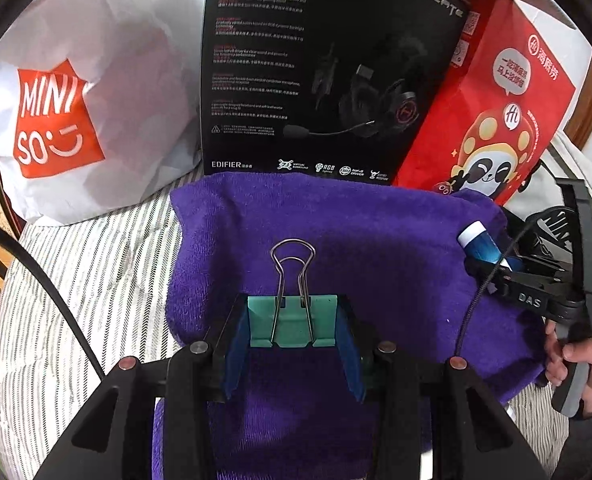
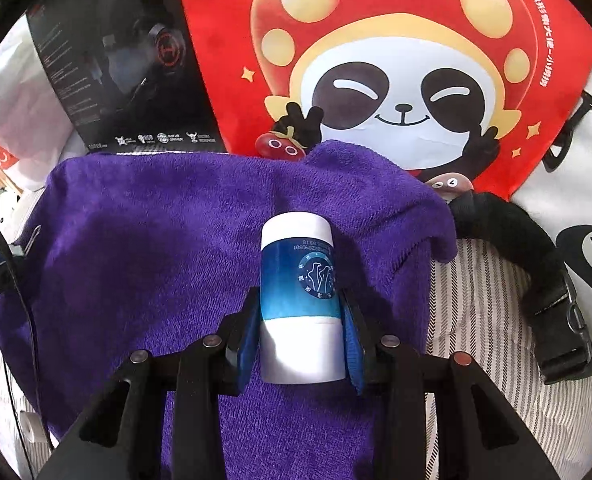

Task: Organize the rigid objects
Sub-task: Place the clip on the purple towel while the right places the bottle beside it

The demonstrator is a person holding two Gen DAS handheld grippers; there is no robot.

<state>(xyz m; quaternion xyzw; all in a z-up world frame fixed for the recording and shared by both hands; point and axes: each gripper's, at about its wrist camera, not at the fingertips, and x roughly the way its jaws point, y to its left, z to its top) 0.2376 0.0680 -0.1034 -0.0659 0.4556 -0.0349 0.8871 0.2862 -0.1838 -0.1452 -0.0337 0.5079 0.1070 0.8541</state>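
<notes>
In the left wrist view my left gripper point(image 1: 291, 320) is shut on a green binder clip point(image 1: 291, 322) with silver wire handles, over a purple towel point(image 1: 336, 232). In the right wrist view my right gripper point(image 2: 300, 312) is shut on a blue and white cylindrical bottle point(image 2: 298, 280), held over the purple towel point(image 2: 155, 240). The right gripper point(image 1: 492, 264) with the bottle point(image 1: 480, 242) also shows at the right of the left wrist view, above the towel's right edge.
Behind the towel stand a white Miniso bag point(image 1: 75, 100), a black headset box point(image 1: 316, 72) and a red panda bag point(image 1: 496, 112). A white bag with black strap and buckle point(image 2: 544, 288) lies at right. Striped bedding point(image 1: 75, 280) surrounds the towel.
</notes>
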